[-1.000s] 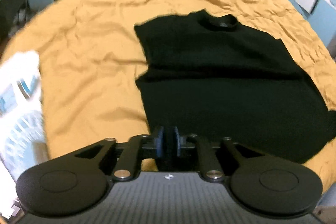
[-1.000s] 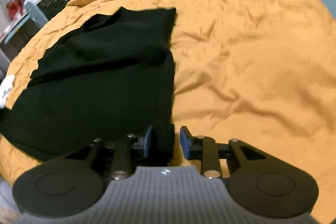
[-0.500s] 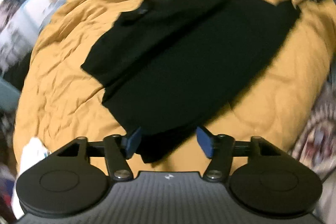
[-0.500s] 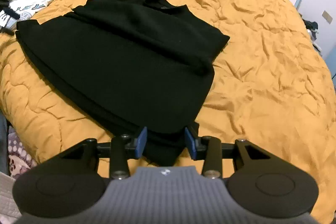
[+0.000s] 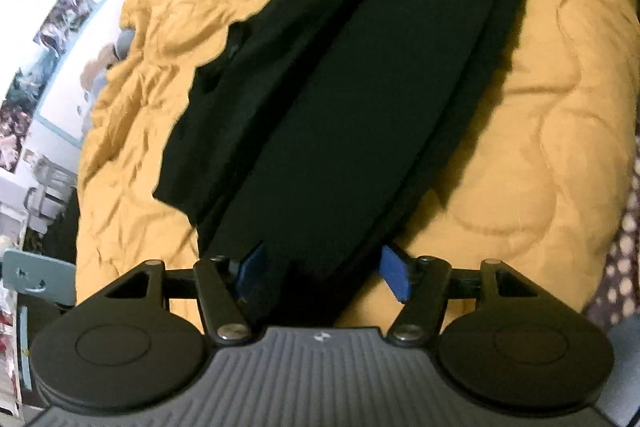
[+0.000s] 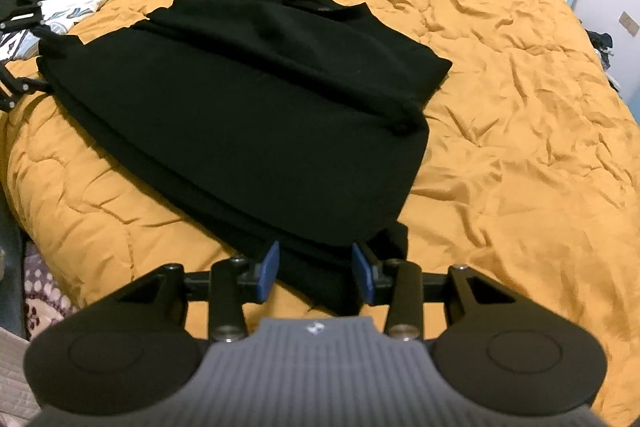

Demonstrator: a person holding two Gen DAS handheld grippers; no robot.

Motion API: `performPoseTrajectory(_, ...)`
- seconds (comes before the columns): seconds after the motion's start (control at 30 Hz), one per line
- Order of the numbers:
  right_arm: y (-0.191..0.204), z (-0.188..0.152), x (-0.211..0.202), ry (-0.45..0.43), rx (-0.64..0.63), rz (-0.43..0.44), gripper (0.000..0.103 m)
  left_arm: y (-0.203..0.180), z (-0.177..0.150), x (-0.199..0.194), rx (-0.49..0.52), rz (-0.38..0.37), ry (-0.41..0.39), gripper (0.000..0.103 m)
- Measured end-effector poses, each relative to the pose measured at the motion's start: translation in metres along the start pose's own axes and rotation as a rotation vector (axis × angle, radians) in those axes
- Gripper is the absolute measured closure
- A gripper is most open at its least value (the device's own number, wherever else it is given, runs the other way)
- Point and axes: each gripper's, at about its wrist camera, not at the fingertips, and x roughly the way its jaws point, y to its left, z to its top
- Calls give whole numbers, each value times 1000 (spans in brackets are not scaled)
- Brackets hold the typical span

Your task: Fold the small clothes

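Mustard quilted bedspread [image 6: 500, 131] holds a folded black knit top [image 6: 256, 115]; left gripper [image 5: 322, 273] and right gripper [image 6: 316, 267] straddle its hem corners, jaws parted.

Bed with mustard quilt [image 6: 500, 107] carries a black garment [image 6: 260, 115], white clothes [image 6: 76, 7]

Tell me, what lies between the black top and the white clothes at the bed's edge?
In the right wrist view, only a narrow strip of the orange quilt separates the black top from the white clothes. The other gripper's dark fingers reach in there too.
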Motion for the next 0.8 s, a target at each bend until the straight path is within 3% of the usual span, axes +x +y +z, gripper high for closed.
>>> performPoseTrajectory(0.13,1,0,0,0,-5,3,67,11,6,-2,-81,-54,-33,50)
performPoseTrajectory(0.37,1,5,2,-5,-16,25,66,37,11,-8,-199,-186,-44,51)
performPoseTrajectory(0.63,18,15,9,-23,-64,60,61,25,15,23,-129,-123,56,51)
performPoseTrajectory(0.7,24,16,9,-29,-83,66,54,24,13,27,-137,-100,63,51)
performPoseTrajectory(0.77,32,18,8,-46,-116,71,50,23,13,28,-156,-91,62,71)
performPoseTrajectory(0.8,37,20,9,-50,-136,77,49,23,14,27,-157,-93,62,89)
